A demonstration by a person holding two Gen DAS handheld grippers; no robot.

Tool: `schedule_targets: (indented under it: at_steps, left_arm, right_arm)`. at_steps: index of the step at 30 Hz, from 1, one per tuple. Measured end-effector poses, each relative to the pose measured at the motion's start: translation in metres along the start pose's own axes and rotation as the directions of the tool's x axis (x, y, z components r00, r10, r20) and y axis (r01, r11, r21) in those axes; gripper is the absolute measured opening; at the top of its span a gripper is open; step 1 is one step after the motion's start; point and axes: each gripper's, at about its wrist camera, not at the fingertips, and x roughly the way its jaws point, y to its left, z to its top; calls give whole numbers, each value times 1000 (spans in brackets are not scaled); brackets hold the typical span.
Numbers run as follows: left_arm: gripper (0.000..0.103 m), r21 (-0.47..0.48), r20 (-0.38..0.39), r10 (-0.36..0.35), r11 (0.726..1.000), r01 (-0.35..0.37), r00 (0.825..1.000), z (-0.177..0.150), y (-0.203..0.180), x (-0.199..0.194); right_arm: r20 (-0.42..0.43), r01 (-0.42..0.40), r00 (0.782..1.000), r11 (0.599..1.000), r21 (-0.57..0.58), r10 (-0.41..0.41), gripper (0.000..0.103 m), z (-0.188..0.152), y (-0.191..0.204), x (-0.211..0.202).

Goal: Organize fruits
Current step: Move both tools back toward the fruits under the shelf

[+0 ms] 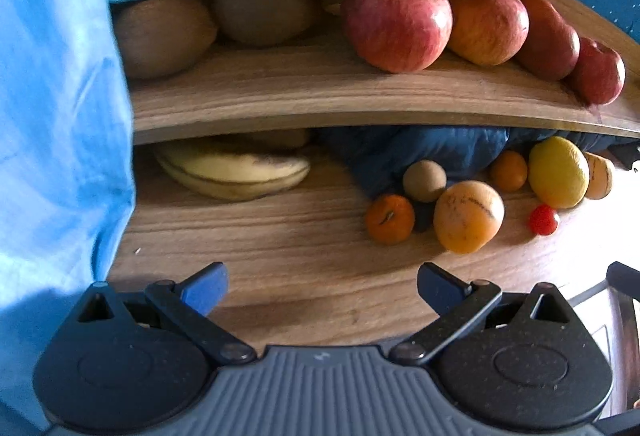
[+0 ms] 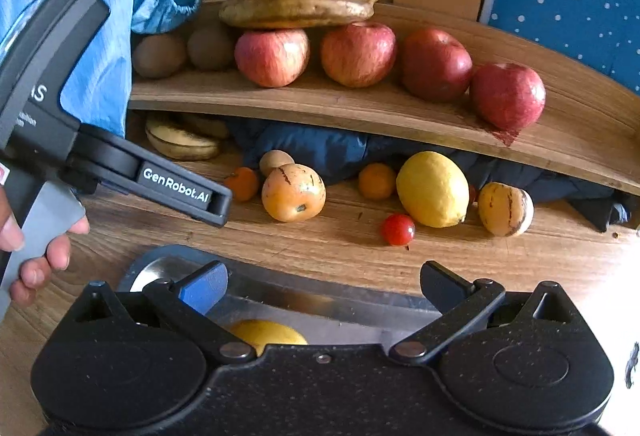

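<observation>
Below the right gripper (image 2: 322,286), whose jaws stand wide apart and empty, sits a metal bowl (image 2: 288,296) on the counter (image 2: 340,244), holding one yellow fruit (image 2: 268,332), perhaps a lemon, mostly hidden by the gripper body. On the wooden shelf (image 2: 360,107) four apples (image 2: 358,53) stand in a row beside two kiwis (image 2: 160,53), with bananas (image 2: 296,9) resting on top. Loose on the counter under the shelf lie a lemon (image 2: 432,189), a cherry tomato (image 2: 398,230), small oranges (image 2: 376,180) and striped yellow fruits (image 2: 293,192). The left gripper (image 1: 322,290) is likewise wide open with nothing between its jaws; its side reads "GenRobot.AI" in the right wrist view
</observation>
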Motion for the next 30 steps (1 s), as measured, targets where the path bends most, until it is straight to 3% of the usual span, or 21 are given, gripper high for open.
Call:
schedule_targets:
  at_steps: [30]
  left_arm:
    - [102,-60,34,-94,994,96,995,14,22,20]
  right_arm:
    - [-47,11,999,985,-170,-19,102,25,9,39]
